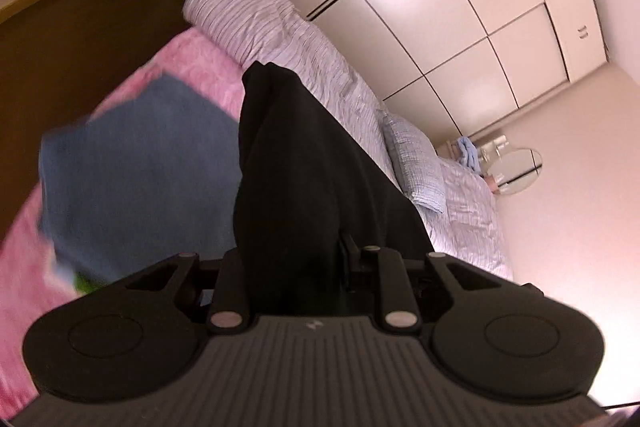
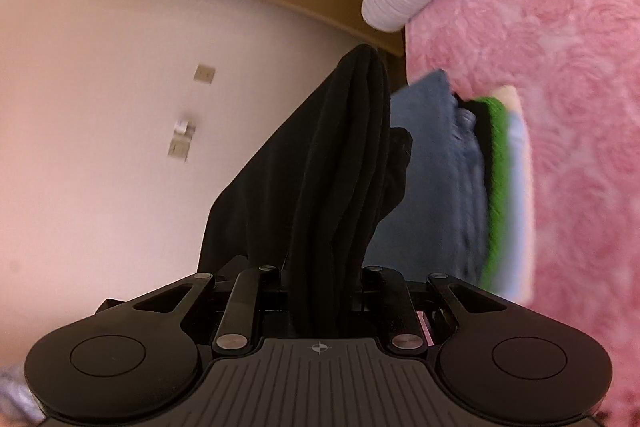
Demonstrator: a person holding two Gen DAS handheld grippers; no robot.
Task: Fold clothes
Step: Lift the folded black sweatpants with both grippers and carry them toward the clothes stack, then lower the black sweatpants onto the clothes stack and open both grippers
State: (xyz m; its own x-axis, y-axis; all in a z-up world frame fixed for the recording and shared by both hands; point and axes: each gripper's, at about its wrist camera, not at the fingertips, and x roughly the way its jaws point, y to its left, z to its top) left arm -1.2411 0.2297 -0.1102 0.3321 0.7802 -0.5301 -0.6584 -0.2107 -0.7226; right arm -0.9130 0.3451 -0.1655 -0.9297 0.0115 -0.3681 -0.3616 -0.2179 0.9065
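On the pink bedspread [image 1: 192, 63], a folded blue garment [image 1: 136, 171] lies left of the black garment [image 1: 304, 163], which hangs gripped in the left claw [image 1: 298, 267] and right claw [image 2: 320, 279], hiding part of the striped duvet [image 1: 280, 23] and pillow [image 1: 416, 167] beyond.

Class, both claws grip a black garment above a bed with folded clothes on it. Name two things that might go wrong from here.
1. The black garment hangs bunched from the right claw, so it may fold creased.
2. Swinging near the folded stack on the pink blanket, it might topple those clothes.
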